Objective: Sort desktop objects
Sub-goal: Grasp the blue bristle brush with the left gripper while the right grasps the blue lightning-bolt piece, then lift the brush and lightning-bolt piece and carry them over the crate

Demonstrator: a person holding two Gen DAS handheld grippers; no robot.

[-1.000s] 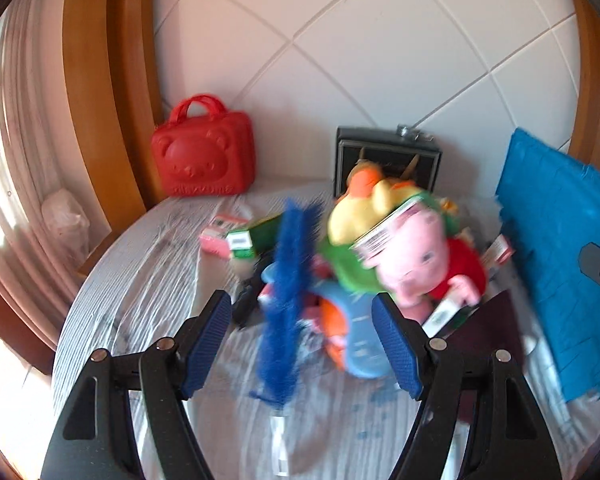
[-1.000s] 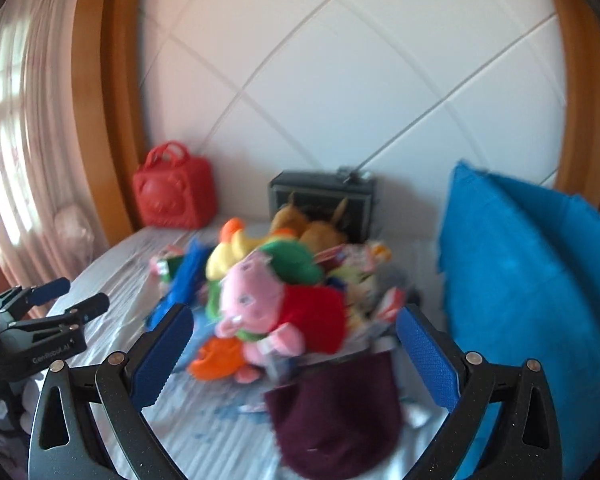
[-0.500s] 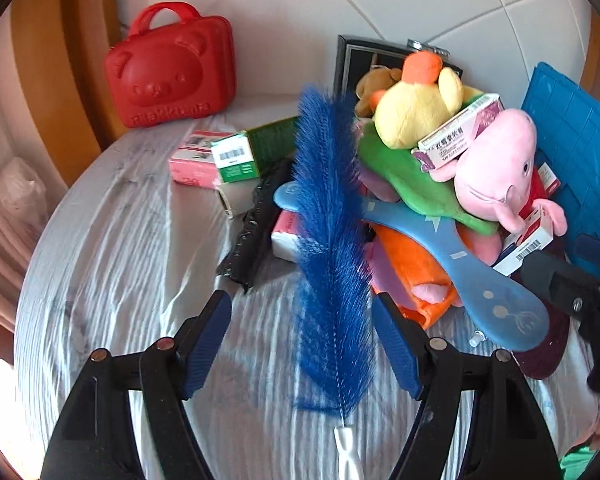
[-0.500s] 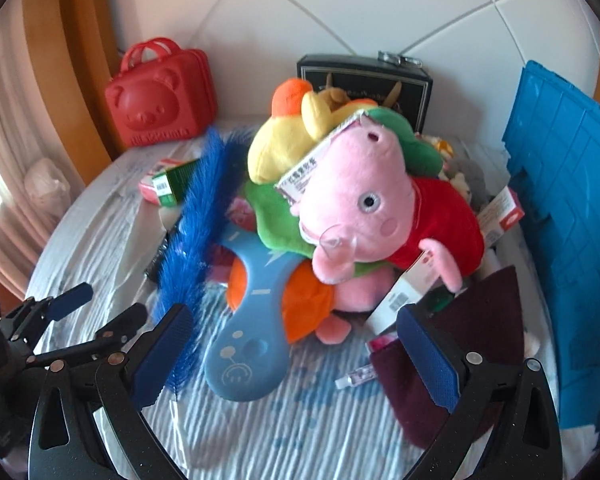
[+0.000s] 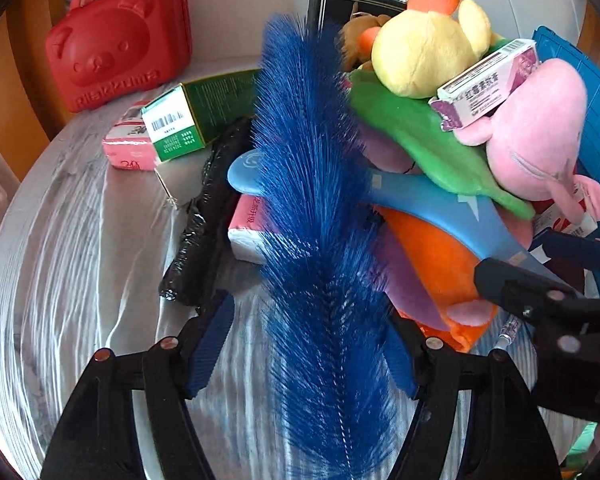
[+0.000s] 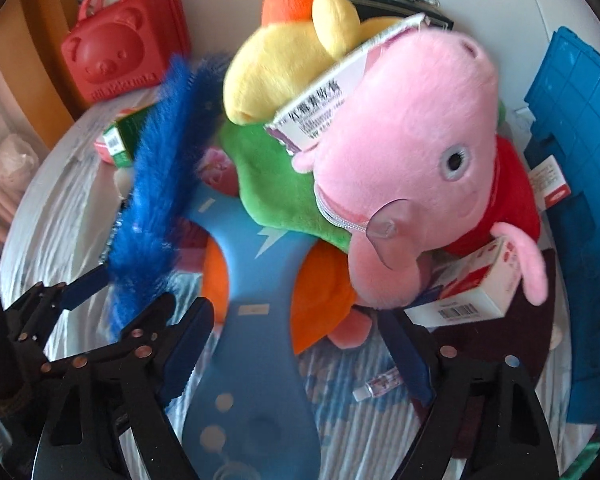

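Left wrist view: blue bristle brush [image 5: 320,216] leaning on toy pile beside pink pig plush [image 5: 536,140], between wide-open empty left hand-held gripper [image 5: 304,356] pads; light, floppy, likely best gripped at wire stem

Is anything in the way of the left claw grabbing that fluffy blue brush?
Nothing visible blocks it. The blue brush already lies between the open fingers of the left claw, on the striped cloth. The right claw sits close beside it, straddling the light blue paddle, so the two might bump.
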